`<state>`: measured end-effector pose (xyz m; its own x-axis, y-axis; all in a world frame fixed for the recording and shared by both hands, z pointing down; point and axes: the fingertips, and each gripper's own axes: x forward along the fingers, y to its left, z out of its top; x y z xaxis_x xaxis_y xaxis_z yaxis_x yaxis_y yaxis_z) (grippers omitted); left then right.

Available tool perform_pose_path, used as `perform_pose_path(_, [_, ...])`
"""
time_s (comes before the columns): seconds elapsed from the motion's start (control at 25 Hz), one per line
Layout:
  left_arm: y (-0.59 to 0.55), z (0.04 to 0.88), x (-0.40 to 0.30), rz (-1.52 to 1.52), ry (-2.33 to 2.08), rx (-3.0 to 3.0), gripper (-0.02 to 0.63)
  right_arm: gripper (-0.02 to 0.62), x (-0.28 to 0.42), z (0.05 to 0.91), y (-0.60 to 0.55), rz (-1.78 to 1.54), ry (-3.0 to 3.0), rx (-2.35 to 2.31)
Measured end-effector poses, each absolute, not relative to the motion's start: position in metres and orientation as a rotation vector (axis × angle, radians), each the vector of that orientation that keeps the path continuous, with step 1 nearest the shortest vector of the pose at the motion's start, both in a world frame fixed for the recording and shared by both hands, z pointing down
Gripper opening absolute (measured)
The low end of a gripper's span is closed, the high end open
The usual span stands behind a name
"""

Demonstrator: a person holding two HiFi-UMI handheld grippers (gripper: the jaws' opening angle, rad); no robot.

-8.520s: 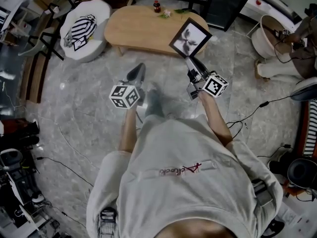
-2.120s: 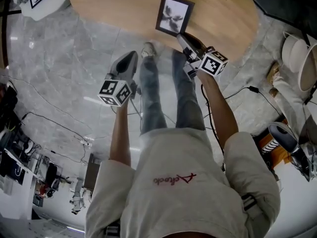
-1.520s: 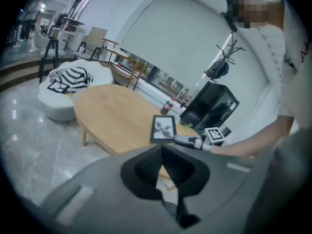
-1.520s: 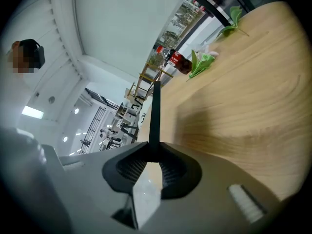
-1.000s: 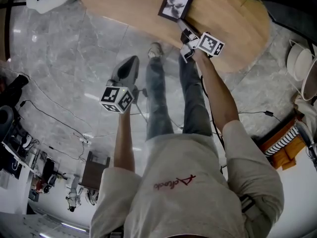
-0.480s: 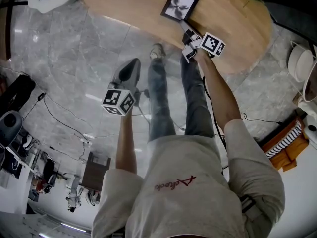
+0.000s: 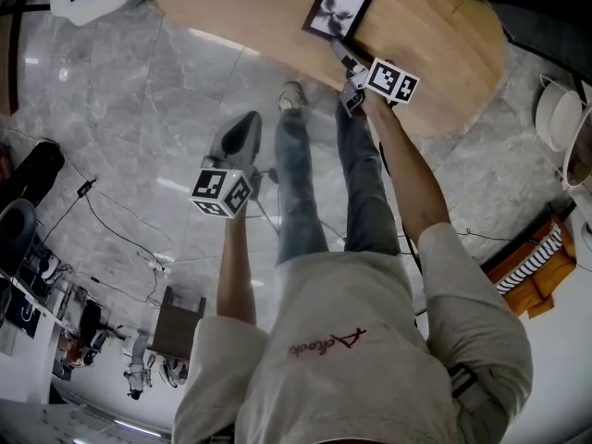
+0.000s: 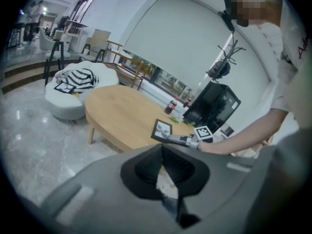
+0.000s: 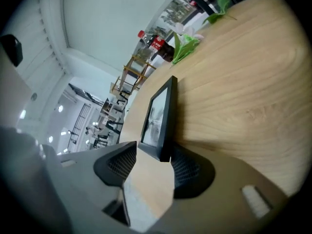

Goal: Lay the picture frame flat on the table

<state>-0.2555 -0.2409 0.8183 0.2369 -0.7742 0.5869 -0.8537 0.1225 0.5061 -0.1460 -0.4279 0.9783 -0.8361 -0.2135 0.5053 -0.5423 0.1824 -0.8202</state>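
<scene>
Since its jaws have just been opening and now stand wide, the right gripper (image 9: 153, 152) squeezes nothing. The near corner of the picture frame (image 9: 158, 111) sits in the gap between them, clear of one pad and close beside the other, with no pinch that shows. Out from the claw, the frame lies back-down on the wooden table (image 7: 231, 12), glass facing up, not far from the table's edge on the person's side. Whether that near corner rests fully on the wood is hard to tell. The laying-down looks done, or all but done. What seems left is to draw the right gripper back off the corner without dragging the frame. The left gripper (image 7: 245, 132) hangs well apart over the floor, jaws together on nothing, taking no part.
</scene>
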Motion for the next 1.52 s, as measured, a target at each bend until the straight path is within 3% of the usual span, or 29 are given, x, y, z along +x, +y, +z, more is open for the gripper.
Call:
perform_pose_path(0.56, [-0.231,0.819,-0.262,0.117,-1.543,1.648,0.000,0.210,-0.154,0.993,-0.400,0.623,-2.166,0.501])
perform_pose_path(0.8, [-0.227,0.821,-0.261,0.114,-1.540,1.652,0.000,0.185,-0.147,0.993,-0.399,0.531,-2.158,0.507])
perform_pose_path(0.92, [-0.229,0.817,-0.256,0.110,-1.536,1.660,0.000,0.124,-0.138,0.983,-0.404,0.489,-2.165,0.543])
perform_pose_path(1.04, [-0.233,0.806,-0.253,0.106,-1.536,1.674,0.000,0.007,-0.129,0.966,-0.412,0.453,-2.174,0.589])
perform_pose_path(1.52, [-0.271,0.723,-0.254,0.103,-1.569,1.790,0.000,0.003,-0.128,0.828,-0.439,0.422,-2.350,0.682])
